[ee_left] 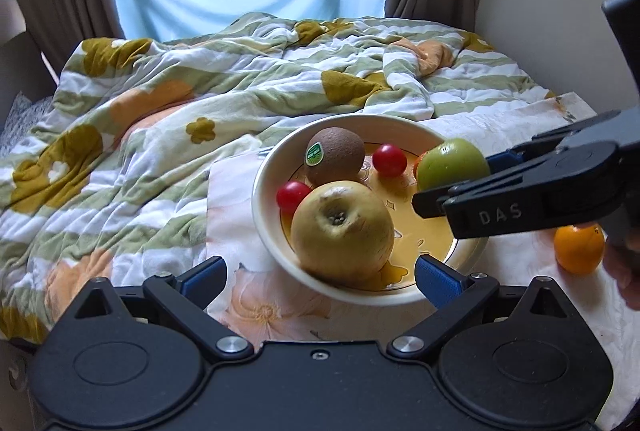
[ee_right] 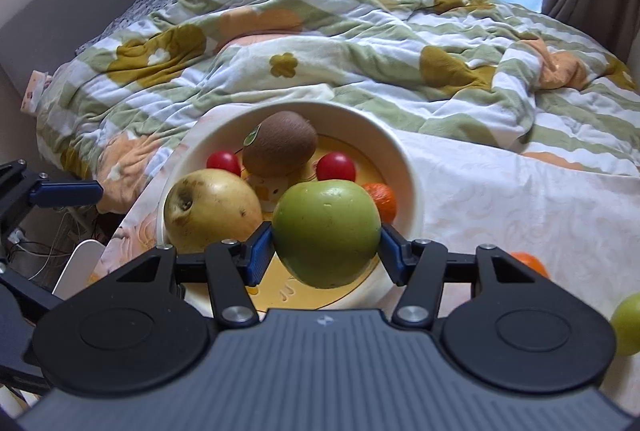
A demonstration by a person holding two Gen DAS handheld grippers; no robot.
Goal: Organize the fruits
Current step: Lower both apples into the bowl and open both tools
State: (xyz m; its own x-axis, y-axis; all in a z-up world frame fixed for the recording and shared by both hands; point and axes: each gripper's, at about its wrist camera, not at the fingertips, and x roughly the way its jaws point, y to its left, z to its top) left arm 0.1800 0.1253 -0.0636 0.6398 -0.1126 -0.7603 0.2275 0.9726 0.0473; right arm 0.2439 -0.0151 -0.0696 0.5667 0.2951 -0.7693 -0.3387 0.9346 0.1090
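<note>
- The right gripper (ee_right: 326, 243) is clenched on a green apple (ee_right: 327, 233), its blue pads pressed to both sides, holding it above the near part of the bowl (ee_right: 404, 167) at the centre of the frame.
- The left gripper (ee_left: 320, 271) is released, its fingers spread wide at the bowl's near rim, grasping nothing.
- In the bowl lie a yellow pear (ee_left: 342, 231), a kiwi (ee_left: 335, 154), two red tomatoes (ee_left: 389, 160) and a small orange (ee_right: 380, 201).
- Another orange (ee_left: 579, 248) sits on the white cloth (ee_left: 520, 271), at the right of the left view.
- A second green fruit (ee_right: 628, 325) shows at the right view's lower right edge.
- A flowered blanket (ee_left: 200, 91) fills the upper frame.
</note>
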